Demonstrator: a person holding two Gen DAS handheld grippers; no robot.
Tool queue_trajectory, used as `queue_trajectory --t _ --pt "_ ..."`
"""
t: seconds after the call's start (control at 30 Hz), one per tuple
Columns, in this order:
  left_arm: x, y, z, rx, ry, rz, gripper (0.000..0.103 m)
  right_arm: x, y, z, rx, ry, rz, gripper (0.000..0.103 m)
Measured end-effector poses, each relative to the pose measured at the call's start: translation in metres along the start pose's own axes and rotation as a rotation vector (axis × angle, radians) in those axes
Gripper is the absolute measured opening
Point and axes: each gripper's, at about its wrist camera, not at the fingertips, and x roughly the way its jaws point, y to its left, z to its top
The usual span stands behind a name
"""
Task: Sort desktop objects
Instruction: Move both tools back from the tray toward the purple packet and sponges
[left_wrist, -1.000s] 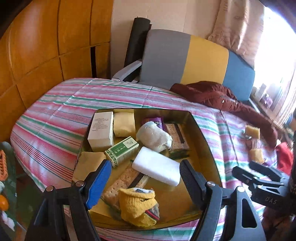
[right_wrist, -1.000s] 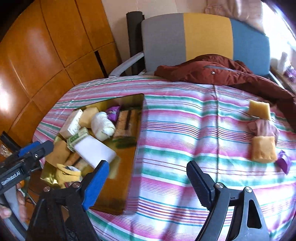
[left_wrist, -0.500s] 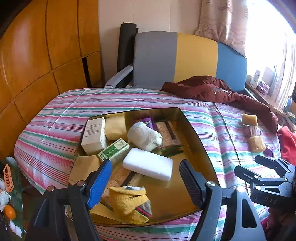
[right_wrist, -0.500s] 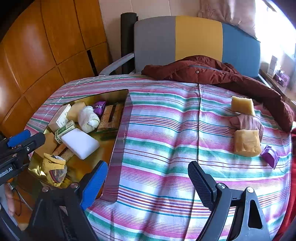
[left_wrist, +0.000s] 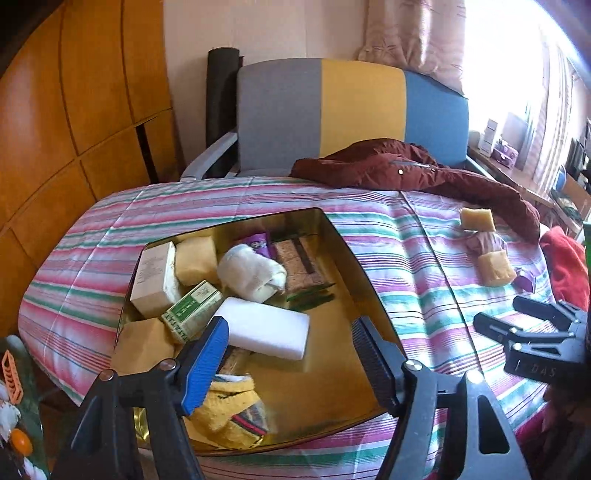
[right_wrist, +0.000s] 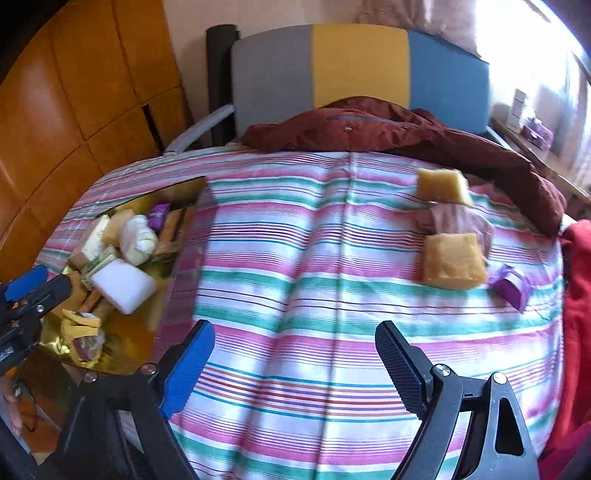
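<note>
A gold tray (left_wrist: 354, 266) on the striped tablecloth holds several items: a white foam block (left_wrist: 267, 326), a green box (left_wrist: 192, 310), a white box (left_wrist: 155, 273), a rolled white cloth (left_wrist: 251, 271) and a yellow sock (left_wrist: 229, 410). My left gripper (left_wrist: 290, 354) is open and empty above the tray's near side. My right gripper (right_wrist: 295, 365) is open and empty over the bare cloth. To its far right lie two yellow sponges (right_wrist: 452, 260), (right_wrist: 441, 184), a pink cloth (right_wrist: 456, 218) and a purple box (right_wrist: 513, 286). The tray also shows in the right wrist view (right_wrist: 129, 332).
A dark red jacket (right_wrist: 388, 129) lies across the table's far edge in front of a grey, yellow and blue chair (left_wrist: 351, 110). A red cloth (right_wrist: 578, 295) hangs at the right edge. Wooden panels (left_wrist: 74, 110) stand on the left.
Both grippers pulled back and swung right. The right wrist view now faces the sponges more than the tray. Both grippers stayed open and empty.
</note>
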Motion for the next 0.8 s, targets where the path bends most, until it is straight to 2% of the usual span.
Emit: queue_trajectory --t 0.2,0.33,0.6,0.67,0.8 --pt "0.007 -0.019 0.003 0.044 0.012 -0.036 0.071 0.001 -0.041 0.0 0.09 0.036 -0.039 0.09" --pt "0.01 -0.036 0.005 0.084 0.012 -0.075 0.071 -0.003 -0.073 -0.001 0.146 0.058 -0.097 0.09" --pt "0.014 -0.07 0.01 0.146 0.02 -0.175 0.07 -0.017 -0.156 0.004 0.317 0.069 -0.167 0.089" --pt "0.017 -0.081 0.011 0.162 0.032 -0.197 0.07 -0.016 -0.174 0.005 0.338 0.075 -0.197 0.087" --pt "0.02 -0.101 0.014 0.195 0.042 -0.228 0.07 -0.002 -0.211 0.006 0.381 0.108 -0.24 0.077"
